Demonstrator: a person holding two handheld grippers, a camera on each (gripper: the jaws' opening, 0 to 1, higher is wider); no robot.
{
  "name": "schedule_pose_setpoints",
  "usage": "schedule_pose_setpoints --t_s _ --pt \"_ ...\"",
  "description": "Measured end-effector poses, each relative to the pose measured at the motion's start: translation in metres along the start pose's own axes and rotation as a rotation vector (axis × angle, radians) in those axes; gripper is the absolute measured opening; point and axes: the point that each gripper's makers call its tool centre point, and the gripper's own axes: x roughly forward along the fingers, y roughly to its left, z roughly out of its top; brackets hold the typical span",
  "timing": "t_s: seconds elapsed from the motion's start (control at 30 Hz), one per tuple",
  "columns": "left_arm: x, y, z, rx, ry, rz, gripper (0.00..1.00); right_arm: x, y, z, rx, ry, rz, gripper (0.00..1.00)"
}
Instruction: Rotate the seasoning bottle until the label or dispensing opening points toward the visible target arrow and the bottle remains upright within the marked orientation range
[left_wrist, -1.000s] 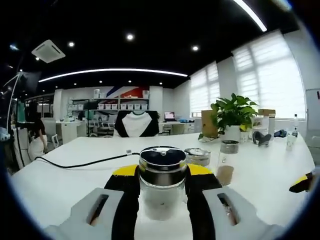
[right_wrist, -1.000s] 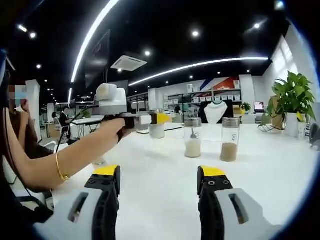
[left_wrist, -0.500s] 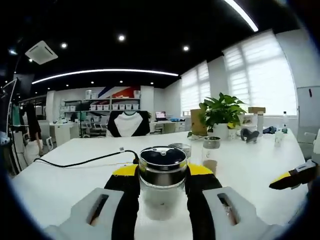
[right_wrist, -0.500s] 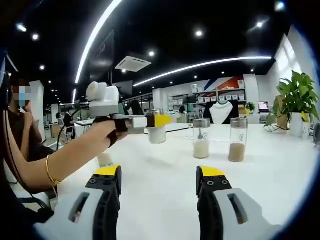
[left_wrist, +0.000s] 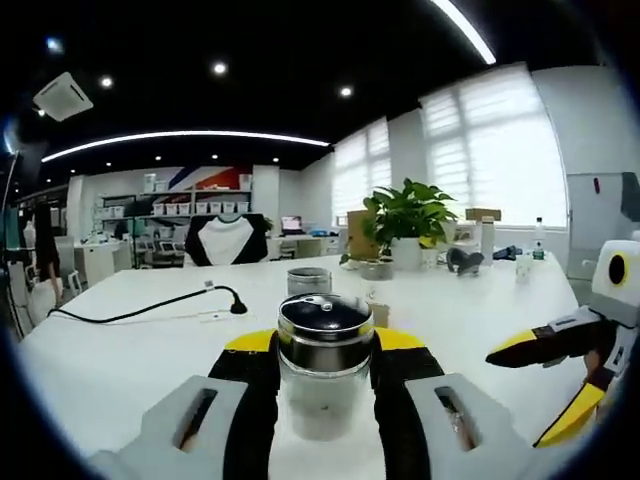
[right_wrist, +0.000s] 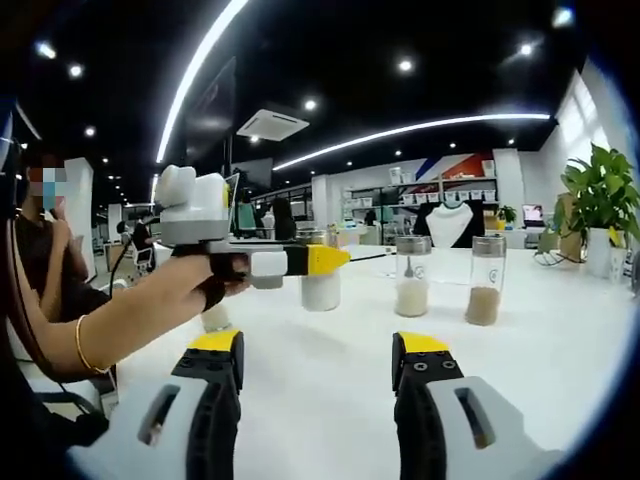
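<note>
A clear glass seasoning bottle (left_wrist: 324, 372) with a shiny dark lid stands upright between my left gripper's (left_wrist: 325, 345) yellow-tipped jaws, which are shut on it. In the right gripper view the same bottle (right_wrist: 321, 288) hangs just above the white table (right_wrist: 560, 360), held by the left gripper (right_wrist: 325, 261) in a person's hand (right_wrist: 205, 280). My right gripper (right_wrist: 318, 352) is open with nothing between its jaws. It also enters the left gripper view from the right as the right gripper (left_wrist: 535, 395), jaws apart.
Two glass bottles with powder (right_wrist: 412, 290) (right_wrist: 485, 293) stand on the table. Another lidded jar (left_wrist: 308, 281) sits behind the held bottle. A black cable (left_wrist: 140, 312) lies at the left. A potted plant (left_wrist: 405, 215) stands at the far side. A person (right_wrist: 45, 300) sits at the left.
The left gripper has carried the bottle to the right, toward the right gripper. The right gripper now reaches further into the left gripper view. Both jaw states are unchanged.
</note>
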Motion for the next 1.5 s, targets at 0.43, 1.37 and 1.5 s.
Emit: schedule_pose_setpoints --t_s 0.43,1.37,1.5 --pt "-0.016 -0.032 -0.005 0.013 0.009 -0.114 0.37 0.007 0.005 -0.003 -0.013 0.004 0.019 0.58" --pt "-0.047 -0.093 -0.004 0.011 0.043 -0.474 0.36 0.019 0.02 -0.005 -0.031 -0.025 0.108 0.46" --pt "-0.049 -0.101 -0.004 0.02 0.06 -0.546 0.37 0.019 0.022 -0.004 -0.028 -0.032 0.12 0.44"
